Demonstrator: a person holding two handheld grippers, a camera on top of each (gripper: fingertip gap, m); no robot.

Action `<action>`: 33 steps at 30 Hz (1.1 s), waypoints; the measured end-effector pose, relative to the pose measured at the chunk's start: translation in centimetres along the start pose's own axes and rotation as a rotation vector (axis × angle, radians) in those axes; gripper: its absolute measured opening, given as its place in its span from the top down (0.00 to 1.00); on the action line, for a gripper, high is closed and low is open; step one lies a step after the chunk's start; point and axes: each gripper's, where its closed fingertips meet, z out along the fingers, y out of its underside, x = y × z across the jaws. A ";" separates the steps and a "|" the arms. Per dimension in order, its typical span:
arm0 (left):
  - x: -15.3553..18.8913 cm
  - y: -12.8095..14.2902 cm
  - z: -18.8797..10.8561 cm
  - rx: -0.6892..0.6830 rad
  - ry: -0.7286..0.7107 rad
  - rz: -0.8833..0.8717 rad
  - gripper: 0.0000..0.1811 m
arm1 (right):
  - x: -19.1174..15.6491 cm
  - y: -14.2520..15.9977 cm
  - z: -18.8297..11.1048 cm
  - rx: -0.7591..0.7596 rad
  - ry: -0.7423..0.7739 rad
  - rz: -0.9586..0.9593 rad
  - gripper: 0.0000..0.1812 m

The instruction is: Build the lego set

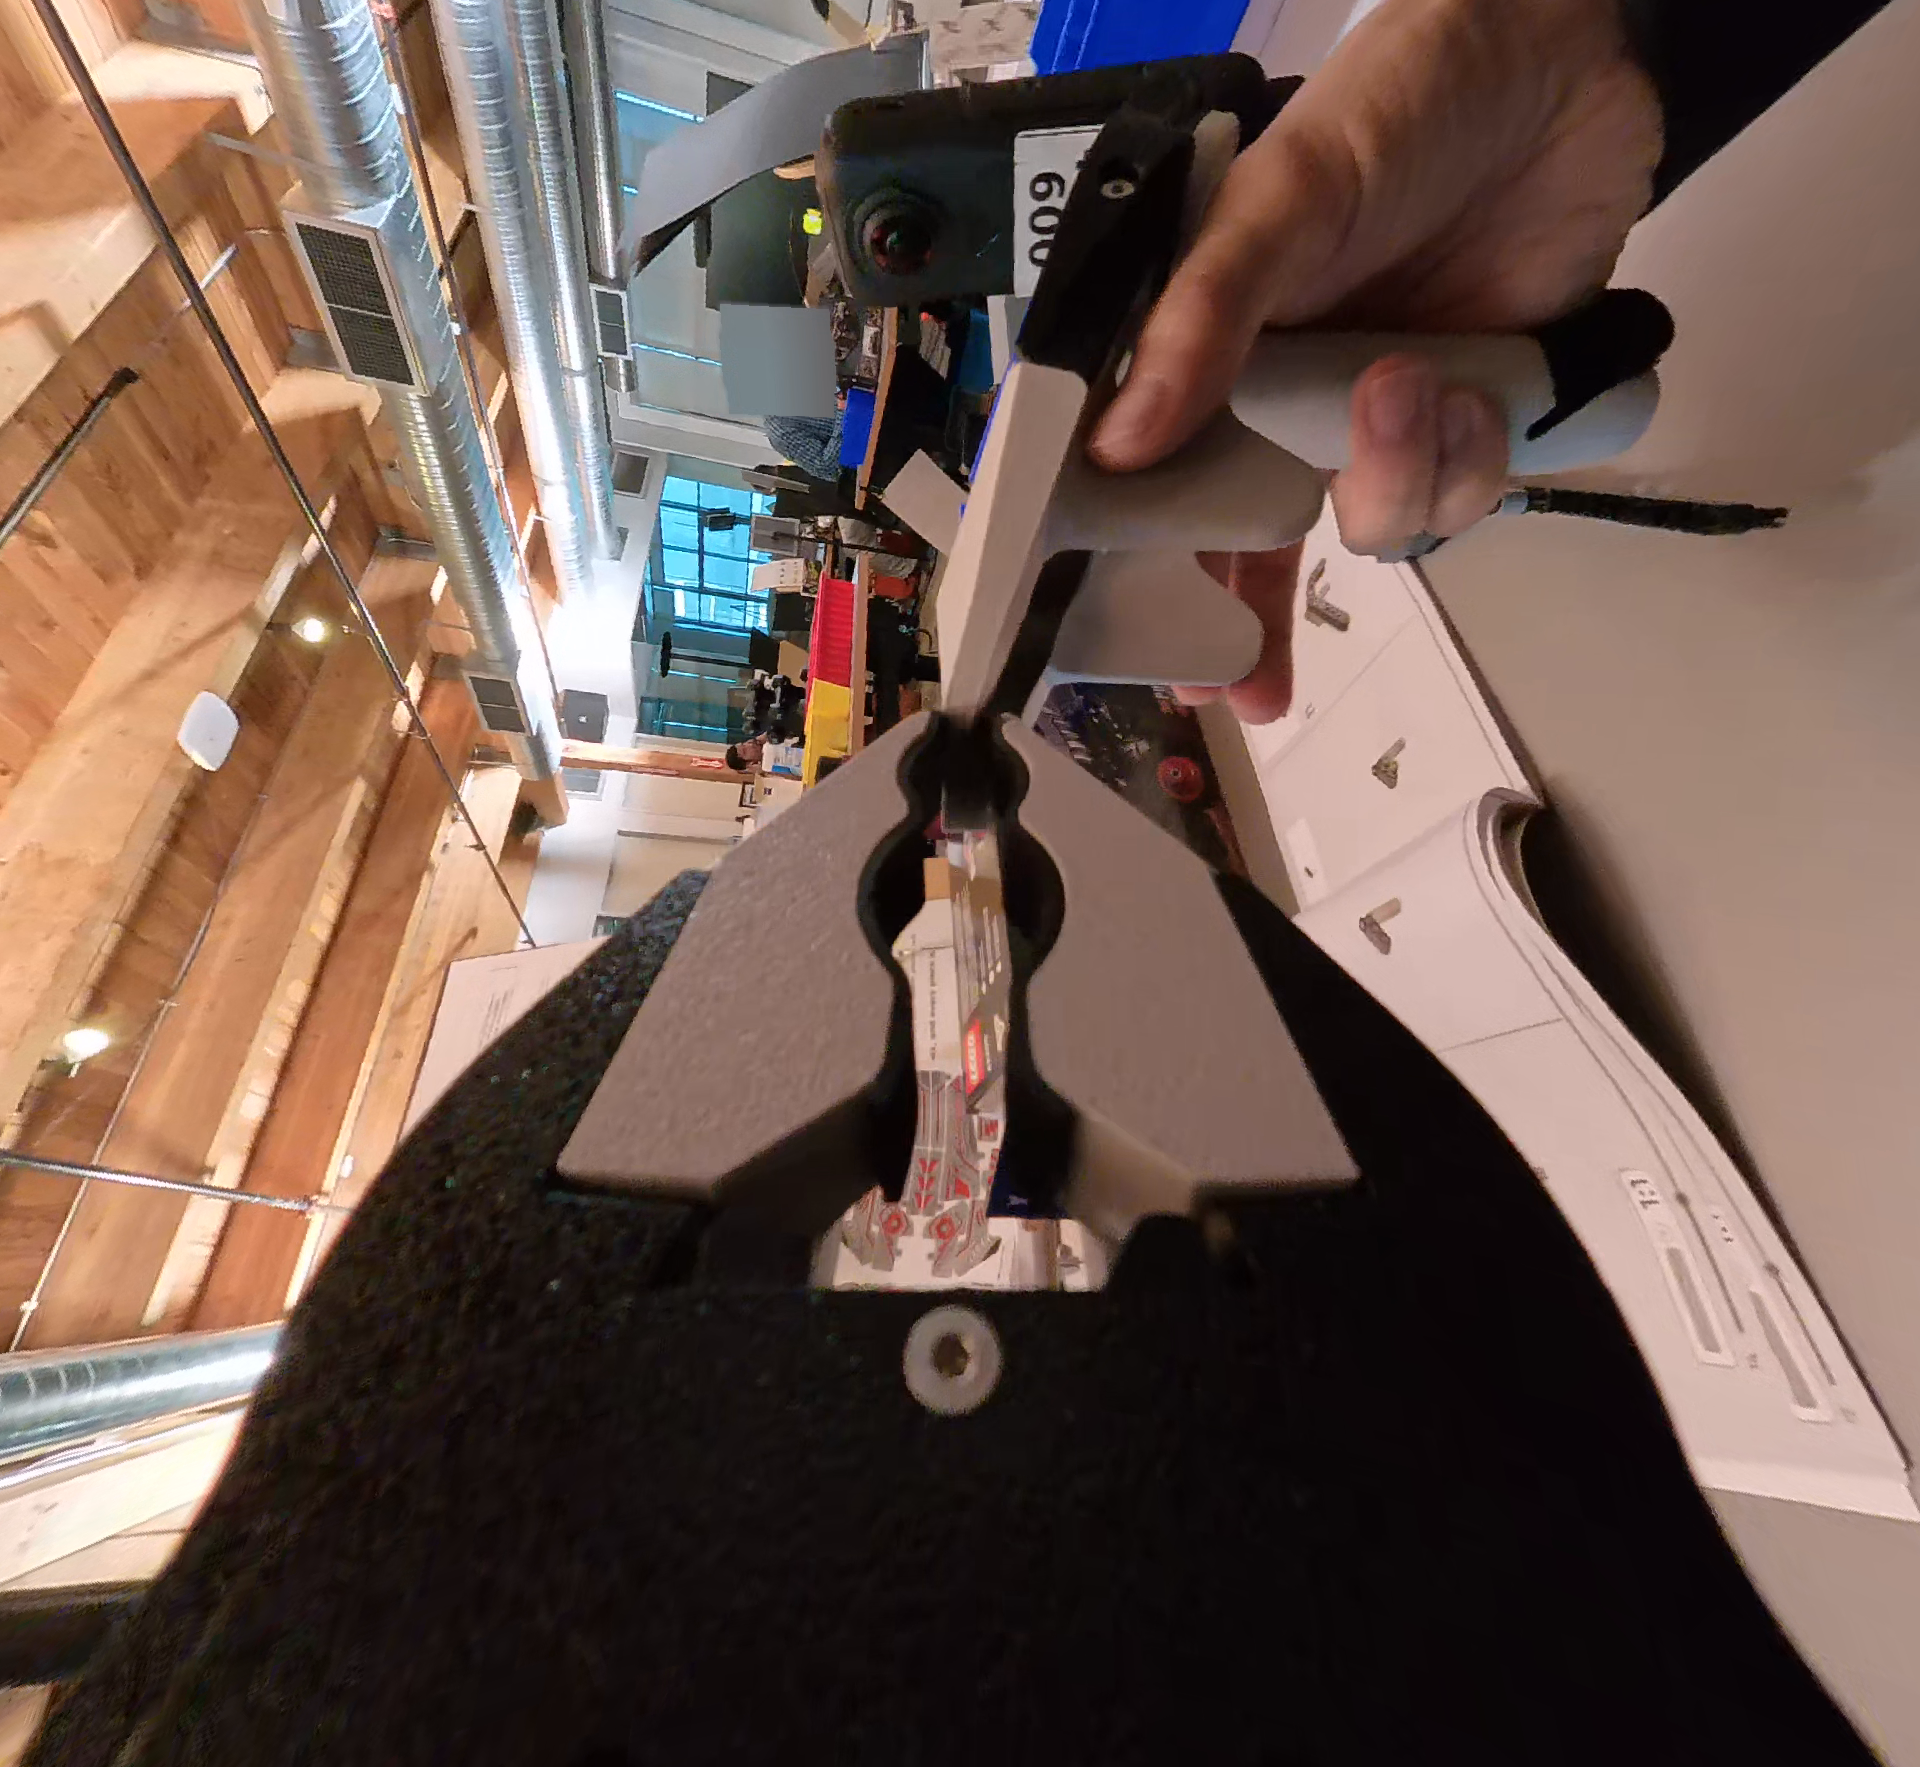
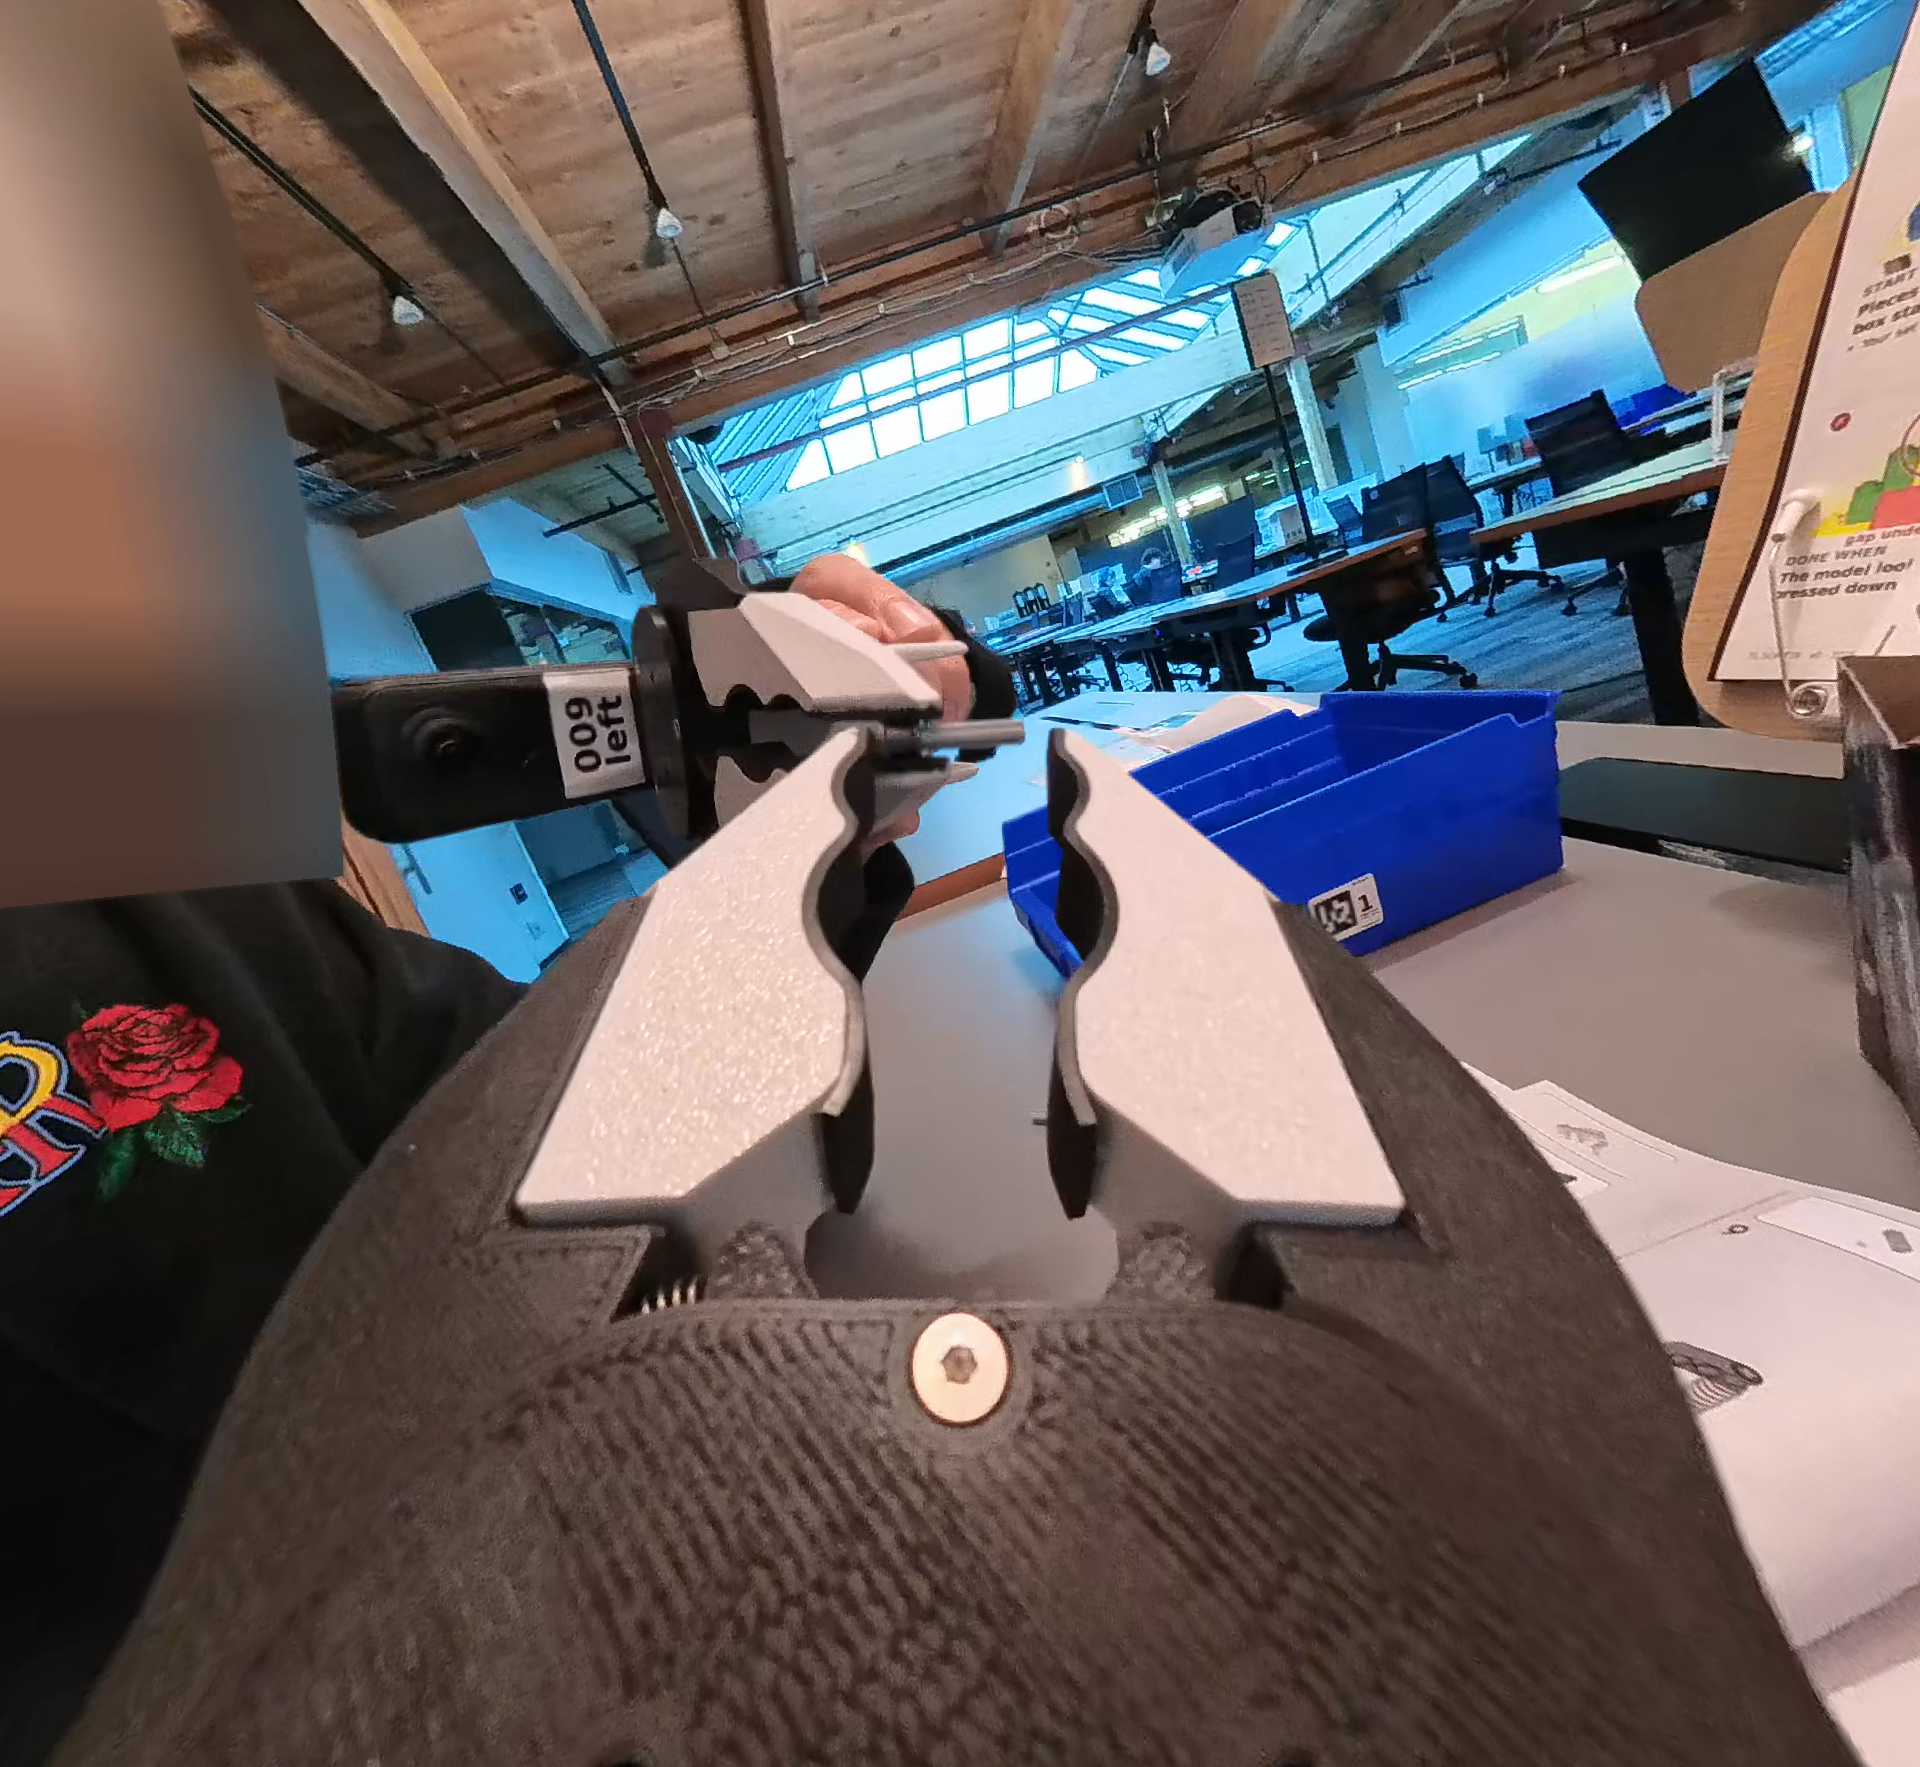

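Note:
My left gripper (image 1: 966,751) is shut on a small dark lego piece (image 1: 966,798) at its fingertips and holds it up in the air. In the right wrist view the left gripper (image 2: 935,730) comes in from the left with the dark grey pin-like piece (image 2: 977,733) sticking out of its tips. My right gripper (image 2: 956,751) is open and empty, its tips on either side of that piece. In the left wrist view the right gripper (image 1: 1008,694), held by a hand (image 1: 1403,190), meets my left fingertips from above.
An open instruction booklet (image 1: 1455,990) lies on the grey table (image 1: 1714,782). A sticker sheet (image 1: 935,1229) shows below the left fingers. A blue parts bin (image 2: 1351,803) stands behind the right gripper, with a clipboard holding a printed sheet (image 2: 1829,470) at the far right. My two grippers' fingertips are within a few centimetres of each other.

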 end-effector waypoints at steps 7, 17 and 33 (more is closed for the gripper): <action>0.1 0.1 0.1 -0.009 -0.002 0.006 0.98 | 0.0 -0.1 0.0 -0.011 0.046 -0.127 0.86; -0.1 -0.1 0.0 0.006 -0.015 0.005 0.97 | -0.3 -0.2 0.0 -0.026 0.051 -0.205 0.86; -0.9 0.1 -0.4 0.035 -0.009 -0.186 0.98 | -0.3 -0.5 -0.2 0.009 0.033 -0.188 0.80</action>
